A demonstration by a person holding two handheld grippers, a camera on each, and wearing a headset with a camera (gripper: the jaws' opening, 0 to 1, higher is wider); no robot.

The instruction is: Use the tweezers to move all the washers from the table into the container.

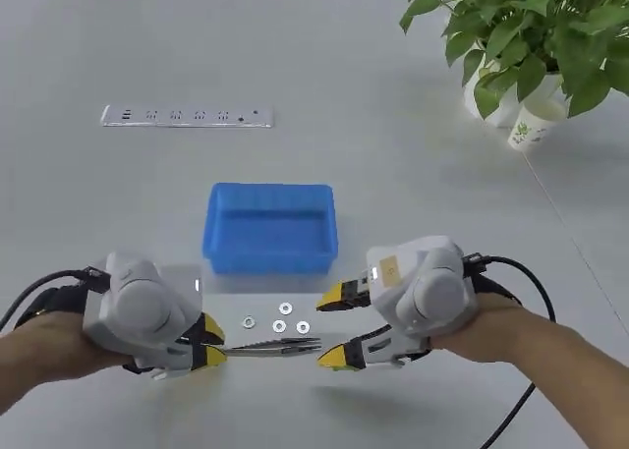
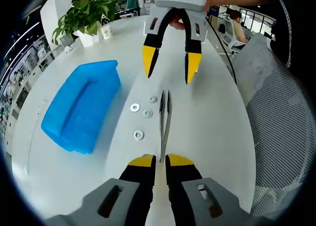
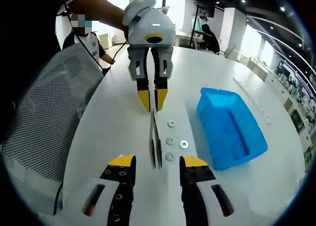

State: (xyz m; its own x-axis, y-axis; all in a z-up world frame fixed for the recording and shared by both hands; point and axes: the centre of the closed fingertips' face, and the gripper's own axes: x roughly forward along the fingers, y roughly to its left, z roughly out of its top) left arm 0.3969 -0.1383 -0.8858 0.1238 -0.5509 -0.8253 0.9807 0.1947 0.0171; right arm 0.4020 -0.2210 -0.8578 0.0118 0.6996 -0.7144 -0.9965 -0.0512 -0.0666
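Left tongs (image 1: 211, 349) clench the rear end of the tweezers (image 1: 270, 347), whose long axis points at the released right tongs (image 1: 332, 325). 4 washers (image 1: 280, 326) lie on the table (image 1: 393, 154) just beyond, toward the container (image 1: 270, 257).

1. Four washers (image 1: 285, 308) lie loose on the one white table (image 1: 393, 174), counted the same from the head view and both gripper views.
2. One pair of tweezers (image 1: 275, 347).
3. One blue container (image 1: 270, 228).
4. Two handheld tools: the left gripper (image 1: 214, 349) and the right gripper (image 1: 331, 326).
5. One white power strip (image 1: 187, 116).
6. Two white pots (image 1: 491, 103) under green foliage.
7. One mesh-backed chair (image 3: 64, 102).
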